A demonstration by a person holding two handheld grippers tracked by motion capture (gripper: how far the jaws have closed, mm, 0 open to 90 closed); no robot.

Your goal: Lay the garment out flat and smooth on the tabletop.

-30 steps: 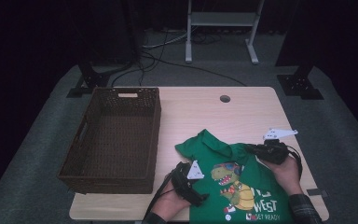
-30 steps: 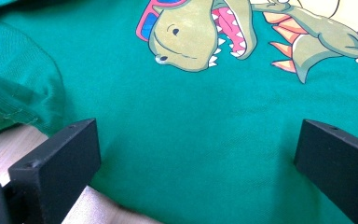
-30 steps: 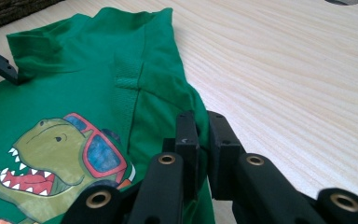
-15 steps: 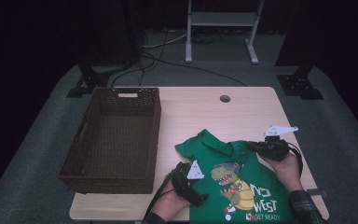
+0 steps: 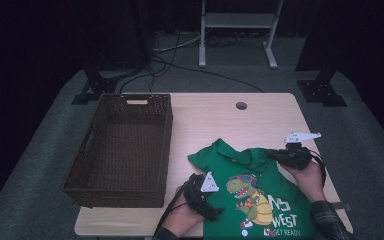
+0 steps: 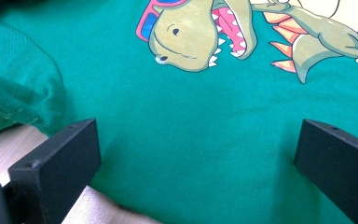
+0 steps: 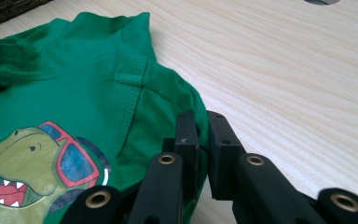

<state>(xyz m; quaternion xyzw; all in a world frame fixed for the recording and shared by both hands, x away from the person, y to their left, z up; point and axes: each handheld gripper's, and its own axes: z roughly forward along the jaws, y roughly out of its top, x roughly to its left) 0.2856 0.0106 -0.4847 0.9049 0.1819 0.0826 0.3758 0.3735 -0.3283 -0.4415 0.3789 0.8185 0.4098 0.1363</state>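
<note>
green cotton t-shirt (image 5: 260,195) lies flat on the counter (image 5: 215,120) just right of the wicker basket (image 5: 122,150) in the high view, light and limp, its hem cut off below. left gripper view: the left hand-held gripper (image 6: 196,154) is spread over the chest cloth beside the basket-side sleeve. right gripper view: the right hand-held gripper (image 7: 200,140) pinches the far sleeve (image 7: 168,107), a sound hold, though cloth hides its tips.

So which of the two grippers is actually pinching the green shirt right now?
The right gripper: its jaws are shut on the sleeve edge of the green shirt. The left gripper has its jaws wide apart over the fabric.
</note>
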